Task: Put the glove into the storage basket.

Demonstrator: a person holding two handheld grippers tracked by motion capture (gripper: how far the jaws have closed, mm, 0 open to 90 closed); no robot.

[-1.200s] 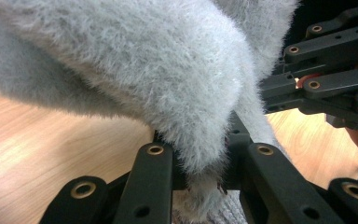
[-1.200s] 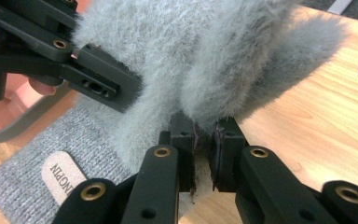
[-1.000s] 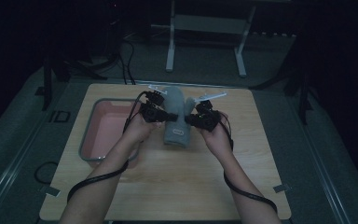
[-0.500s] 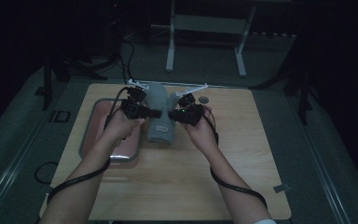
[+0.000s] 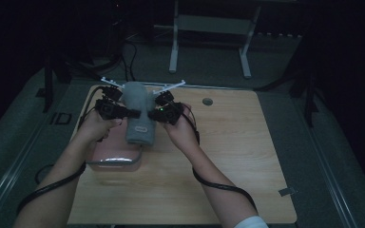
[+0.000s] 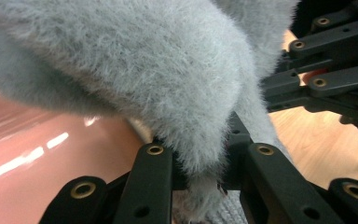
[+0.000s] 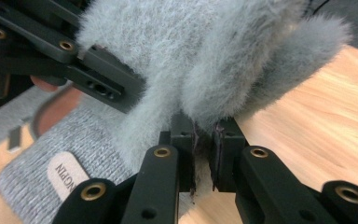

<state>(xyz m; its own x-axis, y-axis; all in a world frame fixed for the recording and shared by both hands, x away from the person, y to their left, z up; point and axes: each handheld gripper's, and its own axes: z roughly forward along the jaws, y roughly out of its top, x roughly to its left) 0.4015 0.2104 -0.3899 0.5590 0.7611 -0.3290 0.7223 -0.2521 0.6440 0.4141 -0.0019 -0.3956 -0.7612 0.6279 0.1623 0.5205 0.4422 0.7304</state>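
Nearest me, my forearms reach in over the wooden table [image 5: 228, 161], with a cable trailing from each gripper. Past my wrists, my left gripper [image 5: 129, 113] is pinching one side of a fuzzy grey hat [image 5: 139, 114], and my right gripper [image 5: 155, 114] is pinching the other side. In the left gripper view the jaws are closed on a tuft of the fuzzy edge [image 6: 200, 172]. In the right gripper view they are pressed together on a fold of the same fabric [image 7: 205, 121], with the knit cuff and its small label [image 7: 67, 175] hanging below. The hat is lifted between the two grippers. It hangs above the far left part of the table, its lower end over the rim of the pink tray [image 5: 111, 159] beside my left hand.

I judge this to be the carrying step, with the hat held up by two opposite edges. Next I would have to move both hands together at an even height, since pulling apart could slip the fur out. Beyond the table stand a white frame and dark floor.
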